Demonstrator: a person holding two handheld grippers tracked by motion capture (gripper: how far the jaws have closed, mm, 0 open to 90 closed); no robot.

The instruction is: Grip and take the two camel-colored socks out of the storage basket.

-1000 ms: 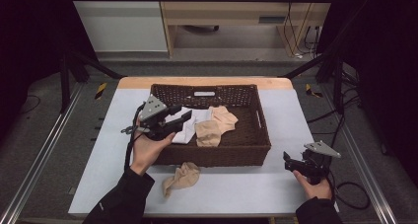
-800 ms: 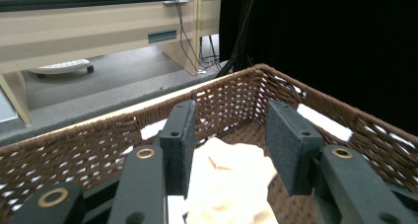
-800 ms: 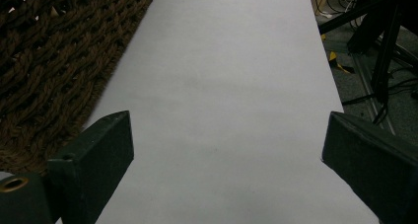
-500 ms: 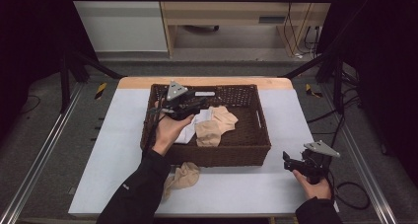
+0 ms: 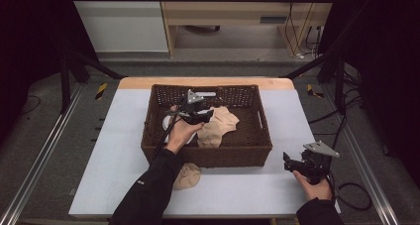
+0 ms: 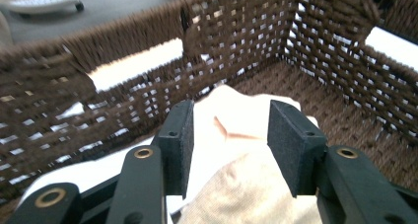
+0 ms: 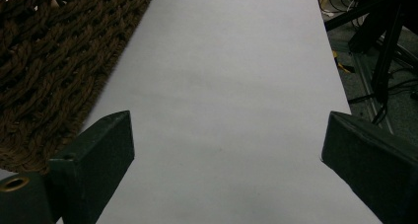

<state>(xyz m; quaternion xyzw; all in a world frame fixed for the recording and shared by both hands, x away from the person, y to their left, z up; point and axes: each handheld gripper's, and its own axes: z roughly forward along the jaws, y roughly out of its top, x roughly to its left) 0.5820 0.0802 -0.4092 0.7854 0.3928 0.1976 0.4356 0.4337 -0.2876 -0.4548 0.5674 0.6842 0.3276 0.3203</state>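
A dark brown wicker basket (image 5: 208, 155) stands in the middle of the white table (image 5: 114, 136). Inside it lie a beige cloth (image 5: 220, 125) and a white cloth (image 5: 167, 123). My left gripper (image 5: 207, 116) is down inside the basket, just left of the beige cloth. In the left gripper view its jaws (image 6: 231, 135) stand open, with the beige cloth (image 6: 241, 179) lying between and below the pads and the basket wall (image 6: 59, 81) behind. A second beige cloth (image 5: 187, 175) lies on the table in front of the basket. My right gripper (image 5: 289, 160) rests at the front right, wide open (image 7: 226, 150) over bare table (image 7: 222, 86).
The basket's outer wall (image 7: 44, 61) is close on the left in the right gripper view. A wooden strip (image 5: 208, 82) runs along the table's far edge. Black frame bars and cables (image 5: 341, 86) stand off the table's right side.
My left hand has moved right and down, from above the basket's left rim into the basket beside the beige cloth. The right hand has stayed put.
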